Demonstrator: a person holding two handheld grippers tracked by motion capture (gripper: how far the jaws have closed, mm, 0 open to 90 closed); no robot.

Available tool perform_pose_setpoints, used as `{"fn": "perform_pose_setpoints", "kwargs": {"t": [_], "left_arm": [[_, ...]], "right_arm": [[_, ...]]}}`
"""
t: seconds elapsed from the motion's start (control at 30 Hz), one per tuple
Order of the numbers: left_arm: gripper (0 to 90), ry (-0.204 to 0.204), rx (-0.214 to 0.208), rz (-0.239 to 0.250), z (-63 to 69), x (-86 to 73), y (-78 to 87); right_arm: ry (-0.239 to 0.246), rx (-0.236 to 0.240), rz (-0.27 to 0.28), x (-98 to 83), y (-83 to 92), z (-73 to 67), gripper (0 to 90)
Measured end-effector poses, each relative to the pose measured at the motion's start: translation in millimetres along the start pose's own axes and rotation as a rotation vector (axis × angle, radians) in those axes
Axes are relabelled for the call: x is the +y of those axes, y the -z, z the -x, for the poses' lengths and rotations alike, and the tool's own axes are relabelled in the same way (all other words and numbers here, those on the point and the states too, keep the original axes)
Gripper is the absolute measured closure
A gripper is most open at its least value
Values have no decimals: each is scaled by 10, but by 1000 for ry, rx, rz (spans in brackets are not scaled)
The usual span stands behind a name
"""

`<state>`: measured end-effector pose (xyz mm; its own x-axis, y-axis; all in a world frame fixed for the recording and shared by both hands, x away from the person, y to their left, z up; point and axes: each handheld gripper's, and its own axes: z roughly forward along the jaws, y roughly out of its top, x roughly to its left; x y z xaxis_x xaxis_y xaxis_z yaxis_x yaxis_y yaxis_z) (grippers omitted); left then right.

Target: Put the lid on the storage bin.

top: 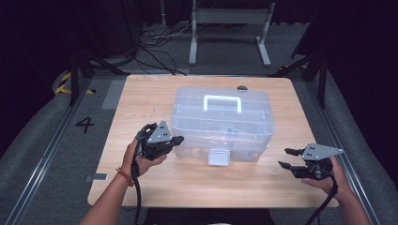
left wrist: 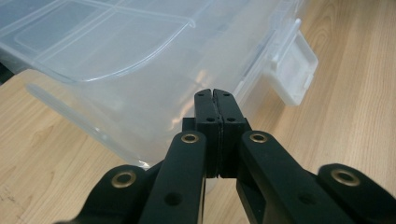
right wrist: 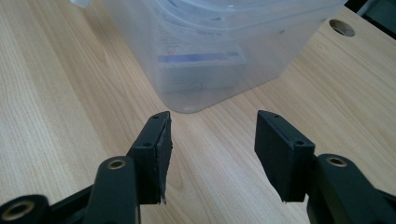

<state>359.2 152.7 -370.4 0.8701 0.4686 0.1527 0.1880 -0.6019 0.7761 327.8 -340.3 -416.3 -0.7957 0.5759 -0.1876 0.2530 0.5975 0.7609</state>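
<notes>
A clear plastic storage box [top: 223,124] with a white handle [top: 222,101] and a front latch [top: 218,157] stands in the middle of the wooden table [top: 155,178]. My left gripper [top: 177,139] is shut with nothing between its pads, its tips right at the box's front left corner; whether they touch the wall I cannot tell. In the left gripper view the shut gripper [left wrist: 215,93] points at the box [left wrist: 116,56], with the latch [left wrist: 292,74] off to the right. My right gripper [top: 284,157] is open and empty, low over the table, right of the box. Its own view has the gripper [right wrist: 212,116] facing a box corner [right wrist: 210,46].
A round cable hole [top: 242,87] sits in the table behind the box, also seen as a cable hole [right wrist: 342,27] in the right gripper view. A grey metal stand [top: 230,18] and loose cables [top: 155,42] lie on the floor beyond the table. Bare wood surrounds the box.
</notes>
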Motion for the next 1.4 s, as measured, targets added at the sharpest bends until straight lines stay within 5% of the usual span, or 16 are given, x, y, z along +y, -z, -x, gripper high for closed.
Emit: {"fn": "perform_pose_setpoints", "kwargs": {"t": [0.5,0.93,1.27,1.4], "left_arm": [[798,8,49,-49,17,-237,177],[542,24,133,-192,12,-652,181],[321,126,109,-221,-28,-1002,167],[272,132,107,-248,-50,-1115,138]], "right_arm": [[14,-17,-5,36,41,-9,420],[13,-44,-51,-88,89,30,358],[-72,-54,-68,-310,53,81,319],[-110,-54,-74,-433,-2,88,295]]}}
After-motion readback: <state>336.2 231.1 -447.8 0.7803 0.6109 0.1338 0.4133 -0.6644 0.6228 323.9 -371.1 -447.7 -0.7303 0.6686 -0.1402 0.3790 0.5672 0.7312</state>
